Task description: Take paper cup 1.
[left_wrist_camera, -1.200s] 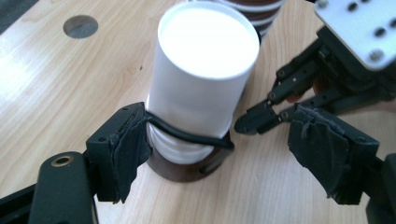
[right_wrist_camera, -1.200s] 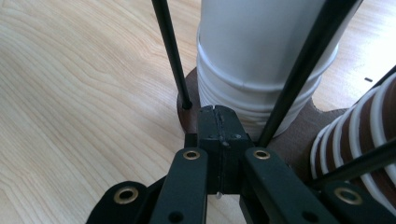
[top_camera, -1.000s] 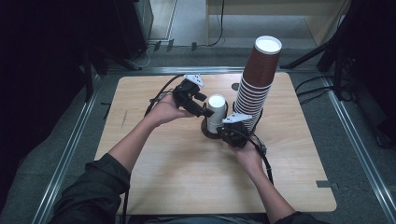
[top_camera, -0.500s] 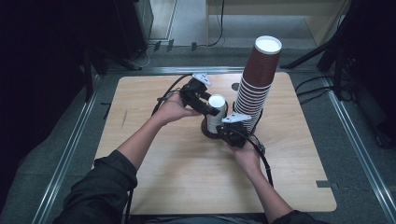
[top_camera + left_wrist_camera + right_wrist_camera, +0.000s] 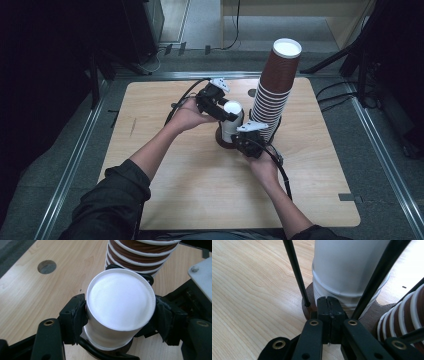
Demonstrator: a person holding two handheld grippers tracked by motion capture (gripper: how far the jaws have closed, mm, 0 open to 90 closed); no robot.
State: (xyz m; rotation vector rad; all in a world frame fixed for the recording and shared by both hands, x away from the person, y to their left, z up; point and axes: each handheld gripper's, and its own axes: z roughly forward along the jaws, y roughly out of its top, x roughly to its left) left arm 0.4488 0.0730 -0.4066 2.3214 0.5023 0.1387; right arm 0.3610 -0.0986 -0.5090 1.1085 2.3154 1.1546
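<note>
A white paper cup (image 5: 232, 107) stands upside down on top of a short white stack in a wire holder with a brown base (image 5: 223, 144). My left gripper (image 5: 228, 113) has just been closing and is now shut on the top cup (image 5: 120, 302), its pads (image 5: 81, 315) pressing both sides. My right gripper (image 5: 239, 142) is shut, jaws pressed together, its tip (image 5: 329, 305) at the edge of the brown base (image 5: 308, 307) below the white stack (image 5: 347, 267). I cannot tell whether it pinches anything.
A tall leaning stack of brown cups (image 5: 274, 90) rises just right of the white ones (image 5: 142, 252). Black wire rods (image 5: 295, 272) flank the white stack. The wooden table (image 5: 175, 190) has a round hole (image 5: 46, 266) and metal rails along its sides.
My left hand moved right towards the white cup and its jaws closed onto the cup. The right hand and its gripper stayed in place.
</note>
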